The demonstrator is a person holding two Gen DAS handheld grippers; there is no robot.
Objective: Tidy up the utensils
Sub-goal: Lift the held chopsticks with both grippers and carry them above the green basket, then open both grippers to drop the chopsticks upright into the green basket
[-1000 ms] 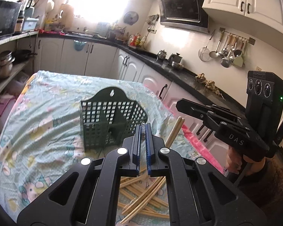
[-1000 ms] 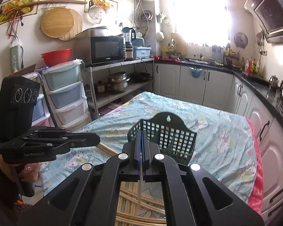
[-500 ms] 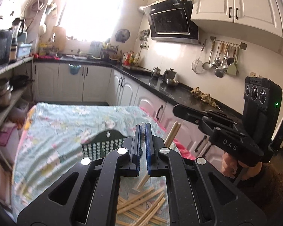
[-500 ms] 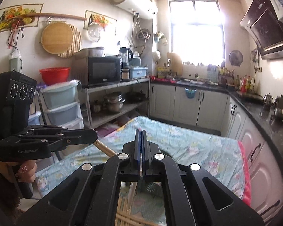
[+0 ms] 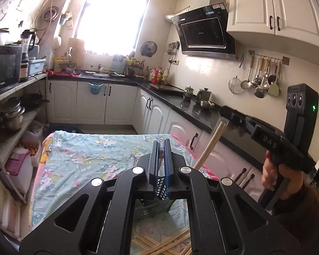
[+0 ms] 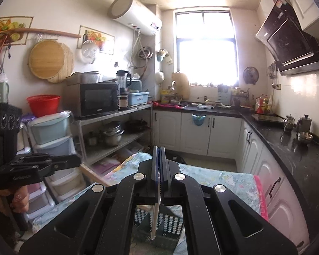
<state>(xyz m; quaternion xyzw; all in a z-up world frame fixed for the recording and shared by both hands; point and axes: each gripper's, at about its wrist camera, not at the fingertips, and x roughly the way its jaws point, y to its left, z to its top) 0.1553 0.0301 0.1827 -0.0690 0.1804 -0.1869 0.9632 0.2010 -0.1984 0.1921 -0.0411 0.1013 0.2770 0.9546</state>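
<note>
Chopsticks are what both tongs hold. In the left wrist view the left tongs (image 5: 162,148) are pressed narrow on a thin stick whose tip (image 5: 160,142) just shows above the fingertips, and below them, seen through the gap in the frame, stands the dark green mesh basket (image 5: 151,209) on the cloth-covered desk (image 5: 91,148). Nearer than the basket, under the tongs' frame, a loose heap of chopsticks (image 5: 165,243) lies crossed on the cloth. To the right of the left tongs, the right tongs (image 5: 224,111) are clamped on the upper end of a pale chopstick (image 5: 211,143) that slants down toward the desk's pink right edge (image 5: 204,167); a hand (image 5: 280,179) grips their handle. In the right wrist view the right tongs (image 6: 159,148) are closed on a stick (image 6: 156,218) that hangs down over the basket (image 6: 159,227). To their left the left tongs (image 6: 74,162) hold a chopstick (image 6: 93,175) angled down past the desk's left edge (image 6: 108,176). Ahead of both tongs the cloth is bare up to its far edge, then open floor reaches the white cabinets (image 6: 210,133); the black worktop (image 6: 287,146) runs close along the right side.
</note>
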